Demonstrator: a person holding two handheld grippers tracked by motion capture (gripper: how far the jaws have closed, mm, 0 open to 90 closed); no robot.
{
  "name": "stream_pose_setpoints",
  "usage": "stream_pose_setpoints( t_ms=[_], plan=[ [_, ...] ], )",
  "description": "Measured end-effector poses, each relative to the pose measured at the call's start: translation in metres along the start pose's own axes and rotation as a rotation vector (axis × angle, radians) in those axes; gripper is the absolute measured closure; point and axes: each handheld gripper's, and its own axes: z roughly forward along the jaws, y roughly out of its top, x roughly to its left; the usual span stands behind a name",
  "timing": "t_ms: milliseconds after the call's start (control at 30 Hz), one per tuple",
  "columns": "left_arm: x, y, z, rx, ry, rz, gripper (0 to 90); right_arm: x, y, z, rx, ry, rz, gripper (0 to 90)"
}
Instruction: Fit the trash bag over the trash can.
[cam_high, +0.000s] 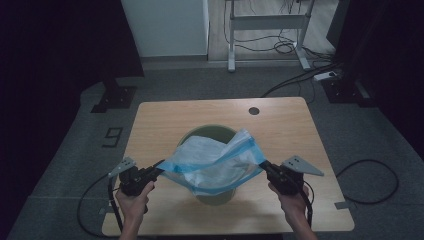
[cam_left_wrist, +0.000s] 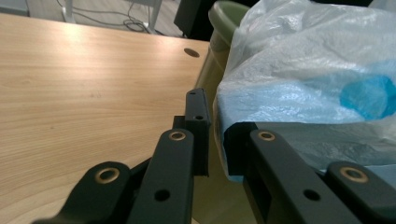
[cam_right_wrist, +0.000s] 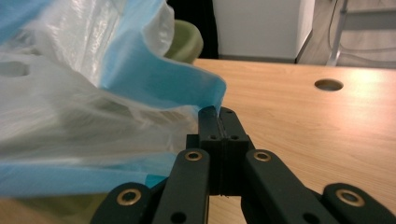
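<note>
**Bag stretched over the bin, both grippers pinching its rim**

Bag (cam_high: 215, 162), blue-edged plastic, spans the green bin (cam_high: 212, 131) at table (cam_high: 280, 125) centre. My left gripper (cam_high: 159, 172) clamps its 9 o'clock edge; my right gripper (cam_high: 264, 168), jaws together, pinches the 3 o'clock edge. A "9" marks the floor. The bin's inside is hidden.

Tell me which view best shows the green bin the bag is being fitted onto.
The high view: the green bin stands mid-table, its rim visible behind and its base below the blue plastic bag stretched over it. The left gripper view catches its rim and side; the right gripper view shows a sliver of rim.
</note>
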Motion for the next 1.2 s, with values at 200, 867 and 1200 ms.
stream_pose_setpoints(
  t_ms=[200,867,1200],
  plan=[
    [0.001,-0.01,0.013,0.044,-0.015,-0.009,82.5,-0.004,-0.004,0.018,0.044,0.02,0.032,88.9],
    [-0.049,0.026,-0.034,-0.057,-0.077,0.316,10.8,0.001,0.0,0.003,0.035,0.036,-0.008,84.0],
    [-0.08,0.06,0.014,0.097,-0.091,0.484,14.5,0.004,0.004,0.001,0.037,0.031,-0.029,84.1]
  ],
)
